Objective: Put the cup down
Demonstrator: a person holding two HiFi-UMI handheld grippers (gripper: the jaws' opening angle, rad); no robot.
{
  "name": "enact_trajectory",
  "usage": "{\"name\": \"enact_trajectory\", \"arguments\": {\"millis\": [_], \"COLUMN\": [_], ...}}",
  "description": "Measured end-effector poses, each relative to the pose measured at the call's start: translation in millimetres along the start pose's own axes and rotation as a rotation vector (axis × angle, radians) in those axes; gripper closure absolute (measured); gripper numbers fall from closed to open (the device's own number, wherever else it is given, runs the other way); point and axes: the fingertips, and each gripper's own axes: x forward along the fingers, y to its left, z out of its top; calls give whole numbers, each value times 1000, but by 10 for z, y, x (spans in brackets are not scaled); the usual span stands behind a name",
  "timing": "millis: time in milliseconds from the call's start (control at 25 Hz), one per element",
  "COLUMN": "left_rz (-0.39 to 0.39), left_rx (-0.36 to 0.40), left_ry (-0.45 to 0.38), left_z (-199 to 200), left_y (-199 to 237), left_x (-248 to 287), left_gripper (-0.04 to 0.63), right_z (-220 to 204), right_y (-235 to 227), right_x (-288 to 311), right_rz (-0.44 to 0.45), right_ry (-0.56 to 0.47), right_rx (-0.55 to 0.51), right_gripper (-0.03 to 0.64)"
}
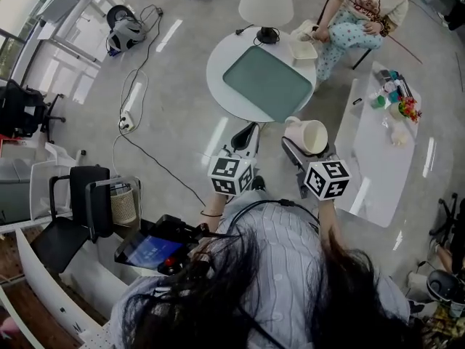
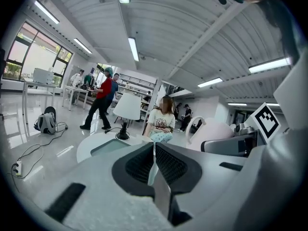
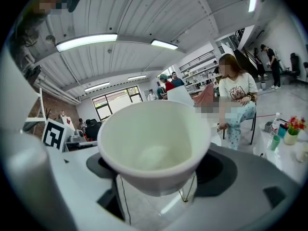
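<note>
Over the floor, near side of the round table: the cup hangs in the air just short of the round table, resting on nothing yet.
Cup: white, tapered, empty as far as the right gripper view shows; it is tilted, mouth turned back toward that gripper's camera, handle on its far-left side.
Right gripper: clamped on the cup, one jaw against each side of the lower outer wall.
Left gripper: jaws pressed together with nothing between them; it sits just left of the cup, apart from it.
Landing places: the round table carries a green mat and a lamp at its far edge; a long white table lies to the right.
Handling, as a judgement: stiff and smooth-walled, probably glazed, so likely slippery; light because empty; could chip if dropped or set down hard.
Where to hold: across the lower wall as now, though the taper could let it slide out of the jaws; the handle looks too thin to pinch safely.
Before release: it probably needs turning upright so the base meets the surface flat.
</note>
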Motion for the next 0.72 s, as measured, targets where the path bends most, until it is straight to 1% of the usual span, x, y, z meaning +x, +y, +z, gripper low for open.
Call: {"name": "enact_trajectory", "arguments": {"millis": [320, 520, 720], "left_rz": [-30, -35, -24], "left_rx": [-17, -24, -40], "left_ry": [13, 5, 2], "left_z": [-14, 18, 49], "left_y": [-8, 3, 53], "left_x": [124, 166, 246], "left_gripper": [575, 575, 575], "right_z": [13, 38, 114], "right_y": [-126, -166, -240], "right_x": [-6, 35, 146], "right_rz": [-44, -49, -44], "right_ry": [16, 21, 27], "right_rx": [4, -10, -26], "right_gripper": [189, 189, 189]}}
